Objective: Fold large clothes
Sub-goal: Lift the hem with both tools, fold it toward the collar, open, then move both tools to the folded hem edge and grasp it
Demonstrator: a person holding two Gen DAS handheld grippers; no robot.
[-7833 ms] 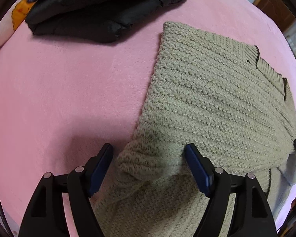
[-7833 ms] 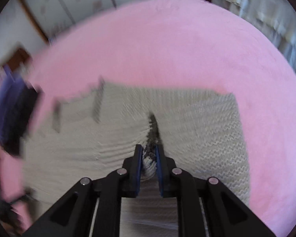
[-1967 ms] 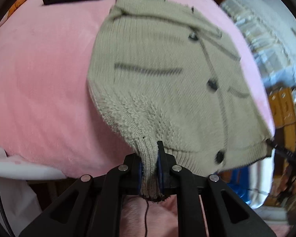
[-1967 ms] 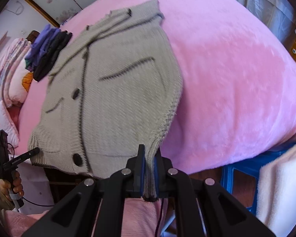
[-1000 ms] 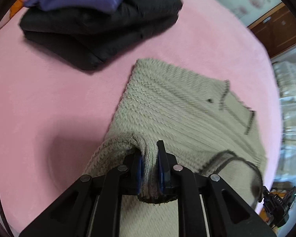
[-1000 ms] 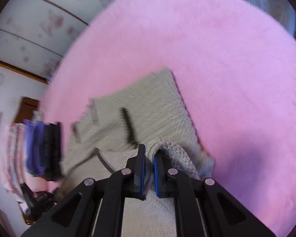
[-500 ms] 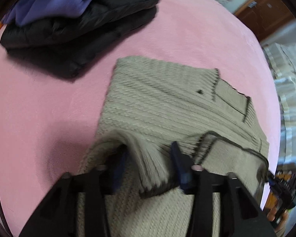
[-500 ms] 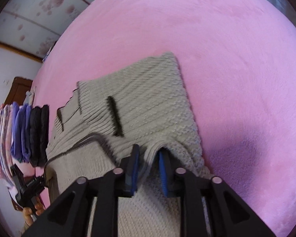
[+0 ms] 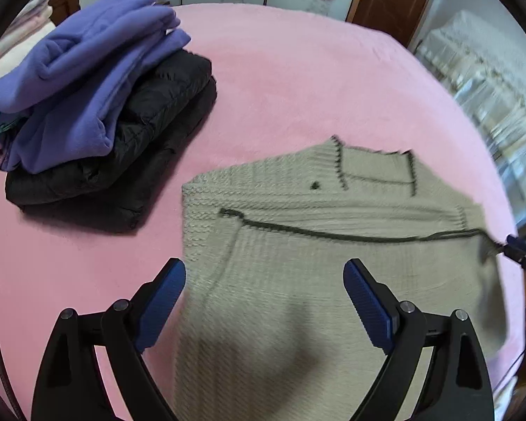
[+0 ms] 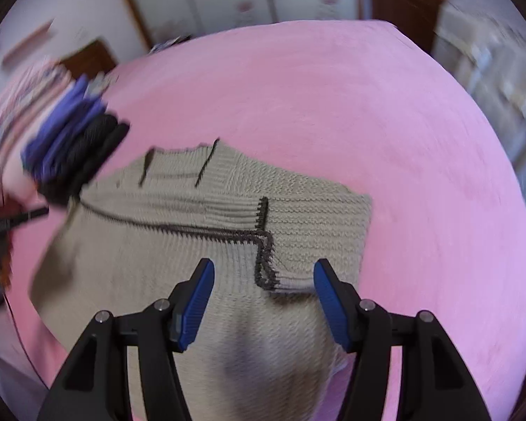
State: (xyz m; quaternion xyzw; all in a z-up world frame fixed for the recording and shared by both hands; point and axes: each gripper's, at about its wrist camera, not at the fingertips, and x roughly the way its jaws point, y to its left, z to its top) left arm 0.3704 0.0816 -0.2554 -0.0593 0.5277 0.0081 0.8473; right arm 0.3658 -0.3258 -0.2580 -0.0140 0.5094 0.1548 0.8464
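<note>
My left gripper (image 9: 264, 298) and right gripper (image 10: 263, 300) have both just been opening and now stand with jaws apart over the beige knit cardigan (image 9: 333, 263), nothing pinched between the pads. The cardigan lies on the pink bed (image 9: 315, 80), its near part folded up over the far part, the dark-trimmed edge running across. To the far left sits the stack of folded clothes (image 9: 98, 105), well apart. I judge the fold just laid, so the thing now is to lift both grippers straight clear without snagging the loose knit, then check that the trimmed edge sits square before pressing it flat or taking the next fold.
</note>
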